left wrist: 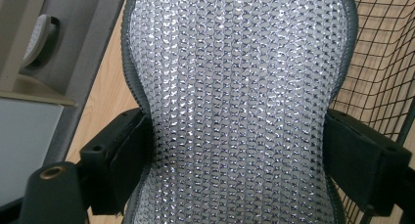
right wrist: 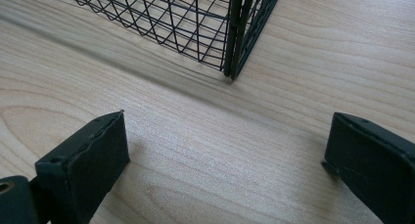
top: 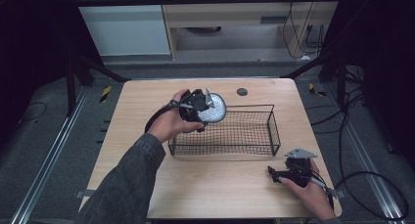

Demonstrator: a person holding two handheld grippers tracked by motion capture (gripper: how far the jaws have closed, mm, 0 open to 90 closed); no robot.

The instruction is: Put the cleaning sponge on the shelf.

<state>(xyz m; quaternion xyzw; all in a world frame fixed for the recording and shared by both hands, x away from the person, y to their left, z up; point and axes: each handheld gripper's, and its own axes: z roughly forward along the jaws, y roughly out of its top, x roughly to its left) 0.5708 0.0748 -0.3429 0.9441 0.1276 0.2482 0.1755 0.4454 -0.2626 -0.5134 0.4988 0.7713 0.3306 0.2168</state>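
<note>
The left tongs [left wrist: 235, 160] pinch a silvery mesh pad [left wrist: 240, 87] beside the black wire basket [left wrist: 386, 77]

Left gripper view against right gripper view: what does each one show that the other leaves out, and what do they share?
Left gripper view alone: a silvery mesh pad with a grey rim, pinched at its waist between the left gripper's black jaws, plus floor and furniture past the table edge. Right gripper view alone: the right gripper's jaws standing wide apart with nothing between them, low over bare wood. Both: the black wire basket and the light wooden table.
</note>
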